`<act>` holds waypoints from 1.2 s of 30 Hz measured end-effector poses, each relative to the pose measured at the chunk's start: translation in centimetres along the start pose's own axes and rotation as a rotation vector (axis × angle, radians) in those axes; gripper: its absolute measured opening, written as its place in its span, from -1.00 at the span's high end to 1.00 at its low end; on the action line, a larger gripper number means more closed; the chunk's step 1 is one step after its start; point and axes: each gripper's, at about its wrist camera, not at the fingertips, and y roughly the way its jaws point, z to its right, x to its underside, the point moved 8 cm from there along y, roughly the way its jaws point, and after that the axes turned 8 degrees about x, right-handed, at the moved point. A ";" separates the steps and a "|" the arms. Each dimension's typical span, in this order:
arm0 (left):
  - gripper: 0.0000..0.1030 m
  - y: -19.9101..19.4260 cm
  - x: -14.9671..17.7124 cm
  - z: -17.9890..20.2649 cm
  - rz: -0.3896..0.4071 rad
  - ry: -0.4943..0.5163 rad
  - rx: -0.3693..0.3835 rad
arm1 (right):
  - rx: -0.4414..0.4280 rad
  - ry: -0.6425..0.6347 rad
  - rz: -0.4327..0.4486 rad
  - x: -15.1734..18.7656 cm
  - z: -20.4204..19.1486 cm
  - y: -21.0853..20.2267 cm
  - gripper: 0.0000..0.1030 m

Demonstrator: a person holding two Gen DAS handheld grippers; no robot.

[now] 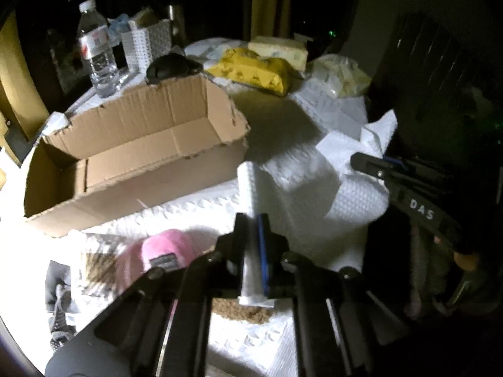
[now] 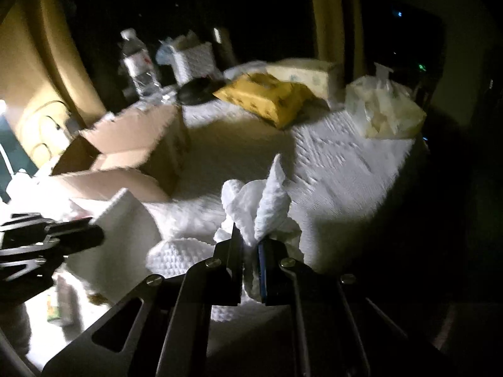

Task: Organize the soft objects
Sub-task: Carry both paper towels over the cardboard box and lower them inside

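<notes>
My left gripper (image 1: 253, 220) is shut on one edge of a white textured cloth (image 1: 298, 172) and holds it above the table. My right gripper (image 2: 250, 242) is shut on a bunched corner of the same white cloth (image 2: 270, 201). The right gripper also shows in the left wrist view (image 1: 361, 160) at the cloth's far side, and the left gripper shows in the right wrist view (image 2: 91, 235) at the left. An open, empty cardboard box (image 1: 132, 150) sits left of the cloth. A pink cap (image 1: 163, 251) lies below it near my left gripper.
A yellow tissue pack (image 1: 251, 70), a pale tissue box (image 1: 279, 48), a clear bag (image 1: 342, 75), a water bottle (image 1: 97, 50), a white basket (image 1: 147, 40) and a dark object (image 1: 169, 66) stand at the back. The table edge falls off at right into darkness.
</notes>
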 end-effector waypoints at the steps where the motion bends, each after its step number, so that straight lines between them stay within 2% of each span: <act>1: 0.86 -0.6 -0.2 -0.1 0.011 -0.003 0.005 | -0.013 0.001 0.010 -0.4 -0.4 -0.6 0.84; 10: 0.86 -6.0 -2.5 -1.7 0.135 -0.008 0.013 | -0.072 -0.032 0.112 -4.5 -4.2 -4.7 0.84; 19: 0.86 -9.5 -4.6 -4.4 0.209 -0.015 -0.005 | -0.111 -0.086 0.157 -7.3 -8.2 -5.7 0.84; 29: 0.86 -10.7 -7.3 -7.7 0.264 -0.035 -0.053 | -0.147 -0.145 0.177 -10.0 -11.6 -5.0 0.84; 36: 0.86 -9.2 -8.4 -9.5 0.255 -0.055 -0.075 | -0.172 -0.161 0.170 -11.3 -12.6 -3.0 0.84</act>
